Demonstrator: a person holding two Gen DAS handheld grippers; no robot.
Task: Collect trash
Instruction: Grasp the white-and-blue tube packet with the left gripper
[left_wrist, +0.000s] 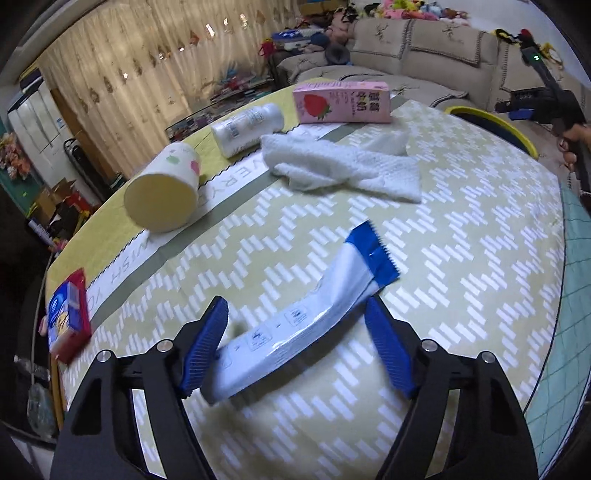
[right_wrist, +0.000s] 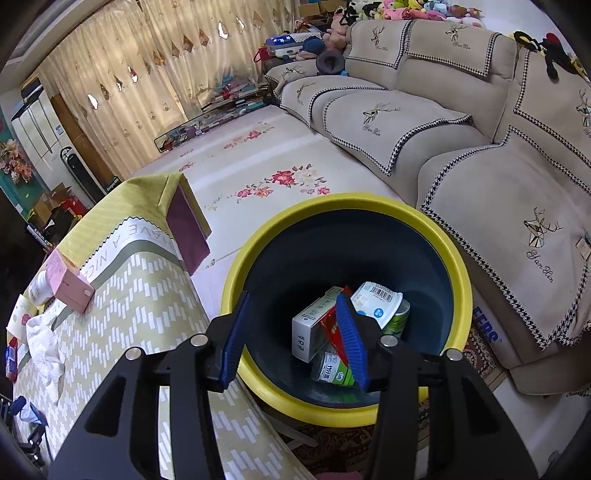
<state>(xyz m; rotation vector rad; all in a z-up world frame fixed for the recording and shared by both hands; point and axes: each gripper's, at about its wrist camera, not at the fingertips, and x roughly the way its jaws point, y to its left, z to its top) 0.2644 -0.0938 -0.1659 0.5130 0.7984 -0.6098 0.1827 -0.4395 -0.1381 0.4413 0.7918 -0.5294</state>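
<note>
The left claw (left_wrist: 295, 350) stands apart around a blue-white wrapper (left_wrist: 306, 325) lying on the bench (left_wrist: 461, 258), whose cloth reads "HAVE A NIC". The right claw (right_wrist: 291, 339), apart and empty, hangs over the yellow-rimmed bin (right_wrist: 458, 273) beside the bench edge.

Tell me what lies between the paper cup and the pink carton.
A white bottle on its side lies between the cup and the carton, in the left wrist view.

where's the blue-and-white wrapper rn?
Left wrist view: the blue-and-white wrapper lies on the patterned tablecloth between the open left gripper fingers, in front of the crumpled white tissue and the tipped paper cup.
</note>
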